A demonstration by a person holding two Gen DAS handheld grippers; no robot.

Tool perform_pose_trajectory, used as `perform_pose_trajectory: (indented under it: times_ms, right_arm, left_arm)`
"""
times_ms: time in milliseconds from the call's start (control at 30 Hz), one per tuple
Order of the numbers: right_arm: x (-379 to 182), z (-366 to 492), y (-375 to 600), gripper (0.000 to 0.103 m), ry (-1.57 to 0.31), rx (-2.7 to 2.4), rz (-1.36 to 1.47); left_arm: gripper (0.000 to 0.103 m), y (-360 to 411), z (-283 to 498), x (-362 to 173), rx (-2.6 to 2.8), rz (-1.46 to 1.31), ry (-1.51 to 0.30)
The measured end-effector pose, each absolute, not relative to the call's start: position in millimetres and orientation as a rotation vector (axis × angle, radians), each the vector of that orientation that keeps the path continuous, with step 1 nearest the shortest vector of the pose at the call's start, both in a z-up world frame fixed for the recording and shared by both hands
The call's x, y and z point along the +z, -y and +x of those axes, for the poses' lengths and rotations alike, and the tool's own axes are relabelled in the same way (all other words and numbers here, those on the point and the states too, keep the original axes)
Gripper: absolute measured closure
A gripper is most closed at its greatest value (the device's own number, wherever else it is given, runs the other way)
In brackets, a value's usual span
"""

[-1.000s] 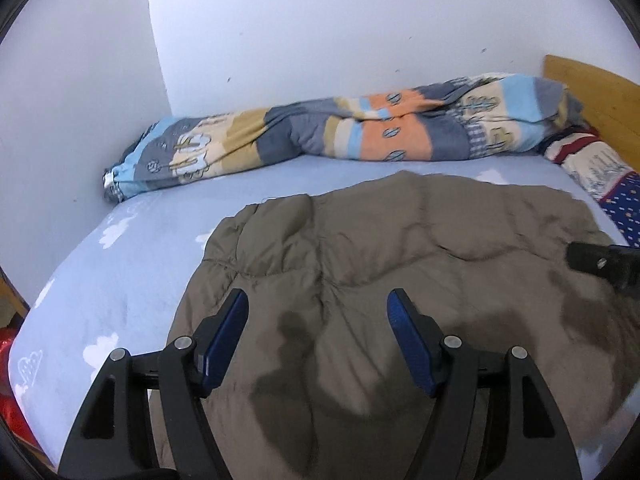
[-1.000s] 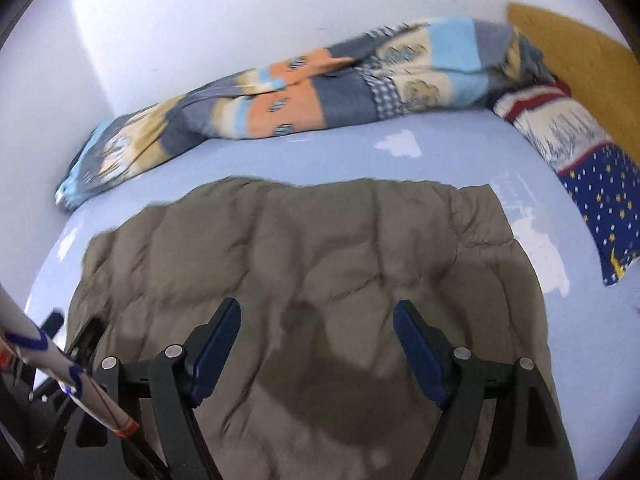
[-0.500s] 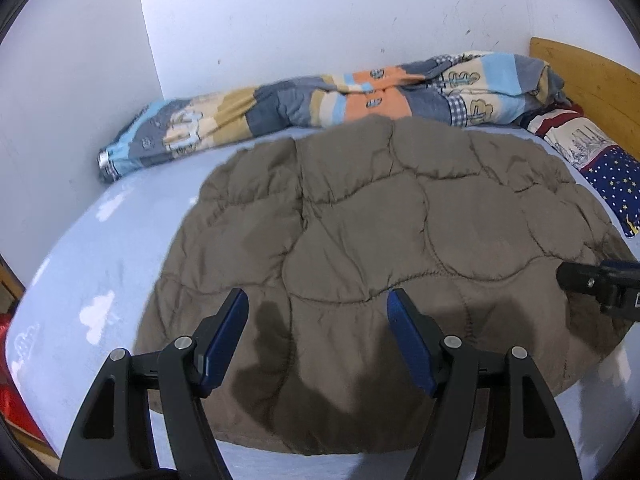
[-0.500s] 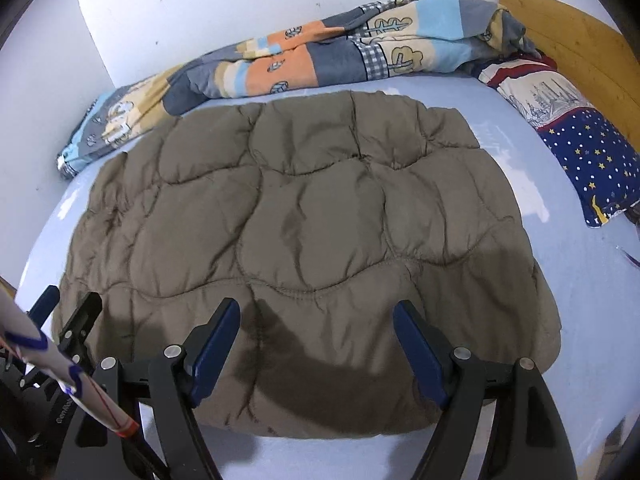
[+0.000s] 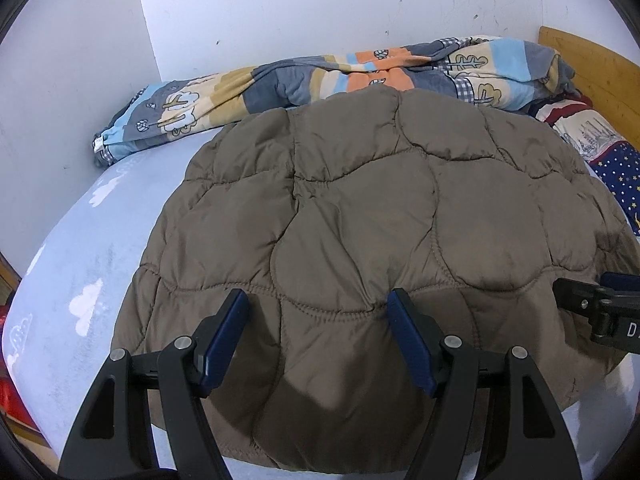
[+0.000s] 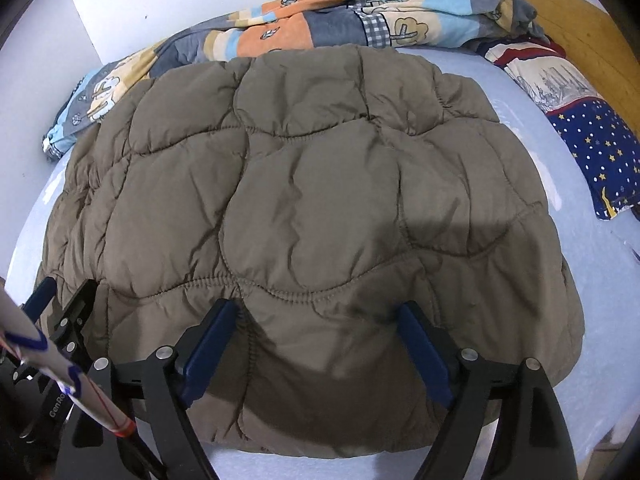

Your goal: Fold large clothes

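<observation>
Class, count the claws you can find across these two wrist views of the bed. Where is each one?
2. The left claw hangs open over the brown quilted coat's near hem, towards its left side; the right claw hangs open over the same hem, further right.

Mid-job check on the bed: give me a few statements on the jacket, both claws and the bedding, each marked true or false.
1. The brown quilted jacket lies spread on the light blue sheet. True.
2. The left claw is shut on the jacket's hem. False: its jaws stand wide apart above the jacket, gripping nothing.
3. The right claw is open. True.
4. The patchwork quilt lies bunched along the wall behind the jacket. True.
5. The star-patterned pillow lies on top of the jacket. False: it sits beside the jacket, by the wooden headboard.
</observation>
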State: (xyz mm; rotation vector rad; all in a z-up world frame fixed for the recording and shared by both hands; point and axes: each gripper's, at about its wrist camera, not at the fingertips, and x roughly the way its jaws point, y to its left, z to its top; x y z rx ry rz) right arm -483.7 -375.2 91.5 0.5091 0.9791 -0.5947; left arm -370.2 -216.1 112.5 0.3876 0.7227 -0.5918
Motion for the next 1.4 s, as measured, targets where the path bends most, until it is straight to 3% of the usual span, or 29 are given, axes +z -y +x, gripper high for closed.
perform_pose_trajectory:
  times_ms: [233,400,933,1000,1200,1400]
  right_arm:
    - [95,-486,374,0.015,-0.973,-0.599,0.509]
    - [128,-508,354,0.015,-0.876,-0.620,0.447]
    - [252,-648,204,0.015,-0.581,-0.570,0.349]
    - [277,-665,191,0.014,-0.525,-0.572,0.331]
    - [342,-715,150,0.007,-0.380,-0.563,0.288]
    - [370,-749,114,0.001,-0.313,-0.564,0.259]
  left_arm:
    - [0.032,210,-375,117,-0.595,0.366,-0.723]
    - [0.032,187,-398,143,-0.596,0.341,-0.647]
    - [0.032,44,-539,281,-0.677,0.199,-0.400]
    - [0.023,30,-550,302,-0.677,0.171,-0.369]
    - [0.011,-17,-587,361,-0.618,0.131,-0.290]
    - [0.009,-40,-606,378,-0.598,0.178,-0.323]
